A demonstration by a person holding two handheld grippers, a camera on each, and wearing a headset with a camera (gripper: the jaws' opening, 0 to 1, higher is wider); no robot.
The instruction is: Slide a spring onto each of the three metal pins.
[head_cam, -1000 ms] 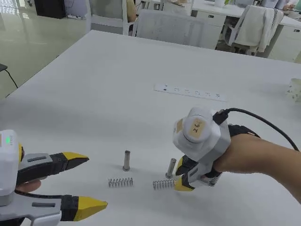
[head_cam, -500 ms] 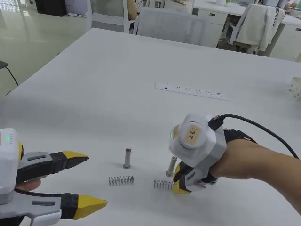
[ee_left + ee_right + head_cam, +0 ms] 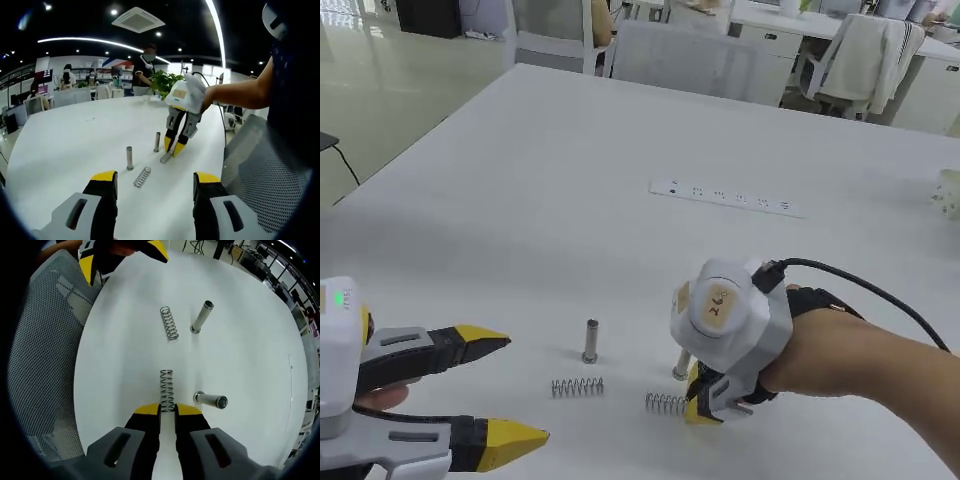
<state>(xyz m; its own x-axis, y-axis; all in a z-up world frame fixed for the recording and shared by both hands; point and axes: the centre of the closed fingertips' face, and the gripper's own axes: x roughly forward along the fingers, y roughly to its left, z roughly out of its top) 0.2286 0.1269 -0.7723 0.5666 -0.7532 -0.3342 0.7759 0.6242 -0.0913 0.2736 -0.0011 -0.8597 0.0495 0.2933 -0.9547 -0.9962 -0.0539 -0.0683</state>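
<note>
Right gripper view: coiled wire spring [image 3: 167, 387]

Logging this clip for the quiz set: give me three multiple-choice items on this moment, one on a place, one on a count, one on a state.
1. Where are the right gripper's tips?
A. at the end of a spring next to a pin
B. on top of a pin
C. at the table's edge

2. How many springs lie on the table?
A. one
B. two
C. five

3. How is the left gripper?
A. open
B. shut on a pin
C. shut on a spring

Key:
1 A: the right gripper view shows the spring's end between its tips.
2 B: one is at the right gripper and the other spring lies free.
3 A: its tips stand wide apart with nothing between them.
</note>
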